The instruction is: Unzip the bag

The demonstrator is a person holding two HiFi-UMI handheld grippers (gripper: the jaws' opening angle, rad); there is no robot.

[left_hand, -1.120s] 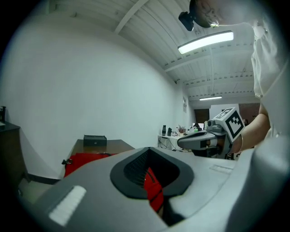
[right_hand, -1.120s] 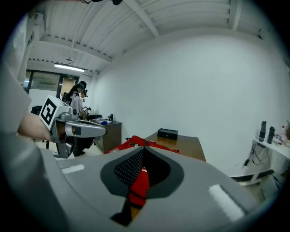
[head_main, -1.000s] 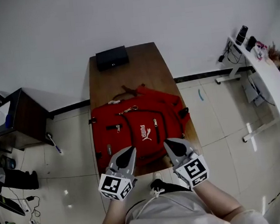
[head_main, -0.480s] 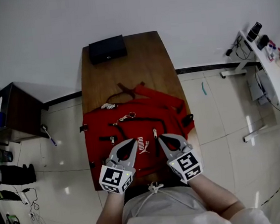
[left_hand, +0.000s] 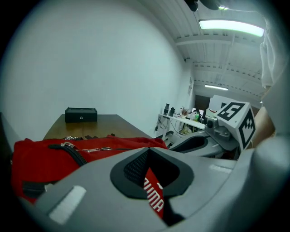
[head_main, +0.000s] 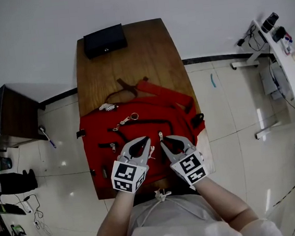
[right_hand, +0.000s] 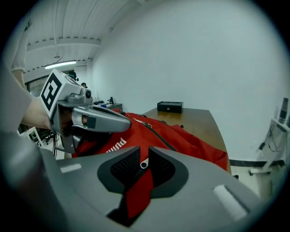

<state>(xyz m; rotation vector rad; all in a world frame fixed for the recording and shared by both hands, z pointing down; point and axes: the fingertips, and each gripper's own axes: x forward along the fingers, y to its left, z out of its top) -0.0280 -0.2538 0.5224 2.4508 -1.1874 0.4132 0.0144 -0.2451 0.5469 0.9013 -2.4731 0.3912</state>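
While the bag [head_main: 138, 125] lies flat on the near half of the surface [head_main: 131, 59], both claws sit over its front panel, side by side, tips close together.

Bag: red woven fabric, soft and creased, with black zip tracks and a white printed logo [left_hand: 153, 199]. Straps [head_main: 161, 93] trail toward the far end. A metal ring [head_main: 135, 116] on a short chain lies on the upper panel.

Left claw [head_main: 148, 140]: grey moulded plastic, tapering to a point. In the left gripper view the tips are pressed together with nothing between them. The hollow behind the tips, lined with black cross-hatched pads [left_hand: 136, 166], frames red fabric and the logo below.

Right claw [head_main: 162, 141]: same grey shell, narrowed to a slit. In the right gripper view the pull [right_hand: 143, 164] sits in that slit between the cross-hatched pads. It is a small flat teardrop of bright metal with a hole at one end. In the head view the pull pokes out just beyond the tip, near the middle of the bag's front.

Box [head_main: 104, 40]: black, rectangular, hard-edged, at the far end of the surface, well apart from the bag.

Surface: brown wood, long, with rounded corners, over a pale tiled floor [head_main: 232, 121].
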